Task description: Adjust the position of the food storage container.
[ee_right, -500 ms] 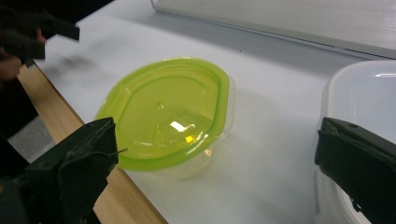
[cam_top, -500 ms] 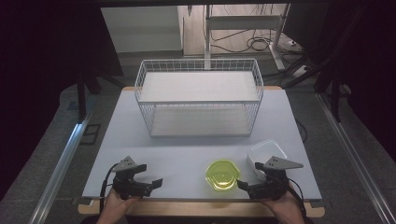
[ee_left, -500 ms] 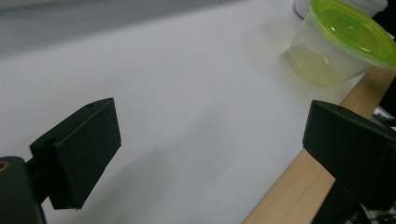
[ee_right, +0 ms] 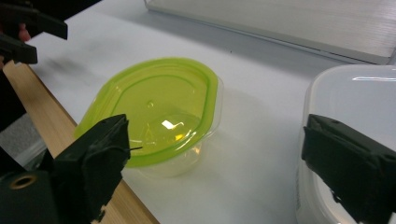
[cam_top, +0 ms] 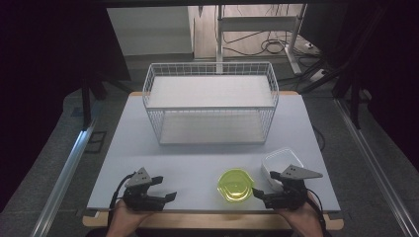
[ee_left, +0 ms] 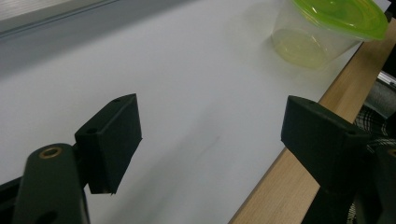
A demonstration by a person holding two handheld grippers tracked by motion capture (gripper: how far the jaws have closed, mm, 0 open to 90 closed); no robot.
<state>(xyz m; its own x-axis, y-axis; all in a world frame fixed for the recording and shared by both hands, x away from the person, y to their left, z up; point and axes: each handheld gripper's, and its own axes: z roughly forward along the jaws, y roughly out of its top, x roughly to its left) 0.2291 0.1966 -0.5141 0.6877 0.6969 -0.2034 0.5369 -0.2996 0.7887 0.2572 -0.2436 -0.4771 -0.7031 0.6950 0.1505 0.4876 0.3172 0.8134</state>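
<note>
Both claws parked at the near edge of the white table (cam_top: 207, 163), nothing gripped. Left gripper (cam_top: 168, 196) at about 7 o'clock on the tabletop, jaws spread wide with bare table between them in the left gripper view. Right gripper (cam_top: 257, 193) at about 5 o'clock, jaws likewise wide apart, pointing toward 9 o'clock at the green-lidded container (cam_top: 235, 184).

Green-lidded container near 6 o'clock, just beside the right claw's tips, not touched. Seen in the right gripper view (ee_right: 154, 112) as a shallow clear tub under a translucent lime lid, apparently empty. Clear-lidded container (cam_top: 281, 163) just beyond the right gripper, toward 4 o'clock, close to the green one but apart from it. Wire basket (cam_top: 210, 101) standing well off at 12 o'clock, empty.

Likely handling: thin plastic, very light, easily skidded across the smooth table by a nudge. Walls flexible, prone to buckling or popping the lid under a hard squeeze; glossy surface, so slippery. Best hold probably across the lid rim, where lid and tub lip double up and stiffen, jaws straddling the narrower width. Moderate pressure advised, kept level while lifted, lid seating not confirmable from here.
</note>
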